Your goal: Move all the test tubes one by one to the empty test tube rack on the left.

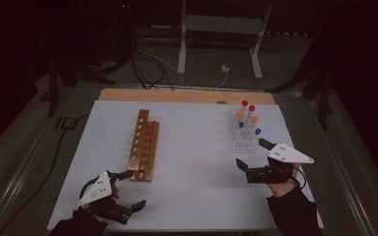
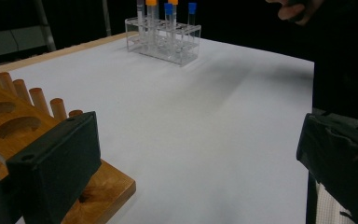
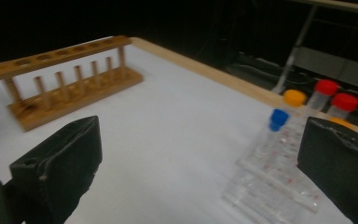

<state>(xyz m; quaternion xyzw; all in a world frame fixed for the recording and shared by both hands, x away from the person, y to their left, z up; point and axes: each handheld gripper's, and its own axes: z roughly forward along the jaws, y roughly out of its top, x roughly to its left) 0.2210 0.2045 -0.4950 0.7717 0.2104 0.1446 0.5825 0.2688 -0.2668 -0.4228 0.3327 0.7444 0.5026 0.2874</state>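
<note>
— Where does the right gripper stand?
— Just beside the clear rack of capped tubes, jaws wide apart, holding nothing.
— And the left gripper?
— Also wide open and empty, at the near end of the wooden rack.

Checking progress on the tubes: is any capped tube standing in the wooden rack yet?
No, the wooden rack has bare holes, and the capped tubes all stand in the clear rack.

Varnished wooden rack, clear glossy plastic rack, matt white tabletop
</note>
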